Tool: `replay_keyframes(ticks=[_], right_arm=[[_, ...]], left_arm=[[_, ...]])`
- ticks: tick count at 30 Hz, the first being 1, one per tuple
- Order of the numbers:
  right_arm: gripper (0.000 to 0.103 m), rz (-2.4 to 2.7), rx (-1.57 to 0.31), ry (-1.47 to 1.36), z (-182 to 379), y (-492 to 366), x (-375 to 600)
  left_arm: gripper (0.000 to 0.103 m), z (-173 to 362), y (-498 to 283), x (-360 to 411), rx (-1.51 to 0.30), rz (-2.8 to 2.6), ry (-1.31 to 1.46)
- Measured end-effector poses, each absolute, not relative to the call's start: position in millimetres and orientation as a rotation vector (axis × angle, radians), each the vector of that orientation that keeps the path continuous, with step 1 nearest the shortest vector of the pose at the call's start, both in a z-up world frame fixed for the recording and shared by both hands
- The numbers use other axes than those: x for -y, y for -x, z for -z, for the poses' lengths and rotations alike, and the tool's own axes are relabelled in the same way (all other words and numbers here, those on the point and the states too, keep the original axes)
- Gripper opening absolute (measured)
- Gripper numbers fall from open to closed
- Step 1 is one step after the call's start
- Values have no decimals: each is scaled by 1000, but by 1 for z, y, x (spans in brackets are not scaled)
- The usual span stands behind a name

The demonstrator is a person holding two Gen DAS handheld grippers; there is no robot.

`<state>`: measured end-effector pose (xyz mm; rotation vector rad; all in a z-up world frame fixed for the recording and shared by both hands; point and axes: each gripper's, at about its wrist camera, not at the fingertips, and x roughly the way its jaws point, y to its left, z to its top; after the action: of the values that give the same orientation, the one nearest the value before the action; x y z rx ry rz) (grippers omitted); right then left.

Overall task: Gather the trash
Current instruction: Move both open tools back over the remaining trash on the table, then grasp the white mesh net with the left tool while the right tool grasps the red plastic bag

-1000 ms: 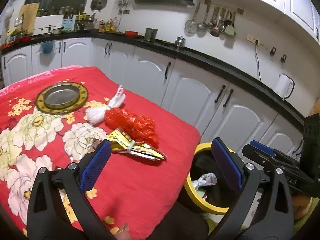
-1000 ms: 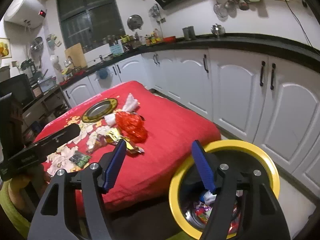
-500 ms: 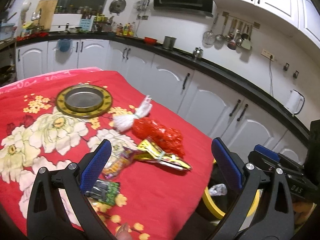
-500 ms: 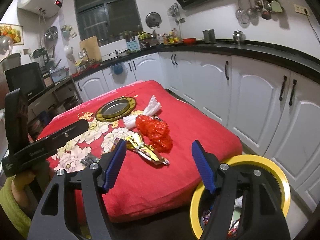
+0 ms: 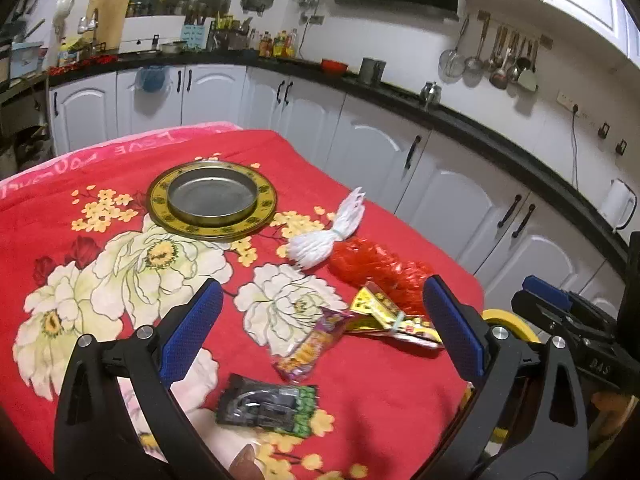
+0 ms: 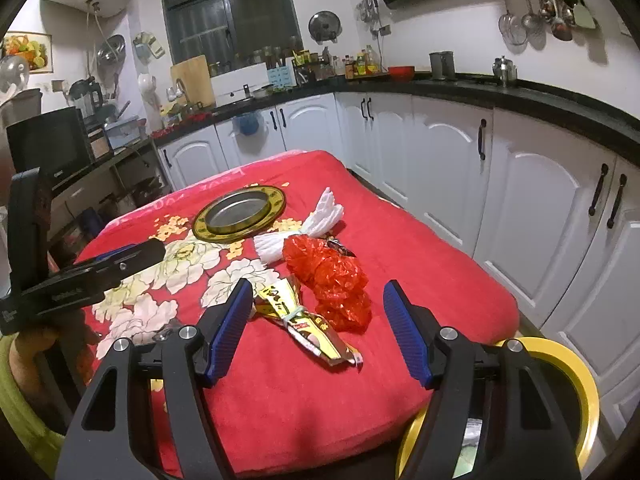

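Your right tool [image 6: 316, 322], spread wide and empty, frames the yellow wrapper [image 6: 306, 322] on the counter [image 6: 420, 248]; its long axis runs near-right to far-left. Left tool [image 5: 320, 326], also wide, hangs farther back.

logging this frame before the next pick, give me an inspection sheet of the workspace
surface: red floral cloth over the table
job's things: red plastic bag, white bundle, yellow wrapper, orange snack packet, black-green packet; yellow-rimmed bin beside the table, trash inside
clutter: gold-rimmed metal dish
grippers: left gripper and right gripper open, empty
cables: kettle cord on the wall
surroundings: white cabinets, black counter
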<state>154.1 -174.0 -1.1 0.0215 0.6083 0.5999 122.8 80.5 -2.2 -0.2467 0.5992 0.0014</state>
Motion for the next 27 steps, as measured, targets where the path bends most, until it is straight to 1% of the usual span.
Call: replay_keyframes(ticks=[11, 13, 18, 20, 21, 23, 24, 26, 27], right_arm=[[65, -590, -684, -27, 27, -193, 158], [65, -591, -698, -24, 31, -200, 155], [65, -585, -728, -9, 42, -215, 147], [65, -586, -743, -1, 48, -221, 143], [65, -584, -749, 7, 51, -224, 140], [65, -582, -762, 16, 56, -229, 136], [64, -582, -774, 13, 60, -232, 135], [56, -593, -799, -5, 65, -237, 133], [55, -597, -810, -12, 68, -238, 132]], left_arm=[[91, 18, -177, -95, -729, 56, 230], [86, 22, -189, -96, -758, 61, 222], [82, 25, -218, -100, -810, 80, 231], [77, 28, -232, -100, -832, 93, 230], [71, 31, -240, -101, -846, 97, 227], [70, 39, -253, -101, -881, 112, 228], [70, 43, -259, -102, -898, 116, 233], [70, 52, -271, -104, -938, 119, 254], [70, 55, -276, -106, -947, 121, 269]])
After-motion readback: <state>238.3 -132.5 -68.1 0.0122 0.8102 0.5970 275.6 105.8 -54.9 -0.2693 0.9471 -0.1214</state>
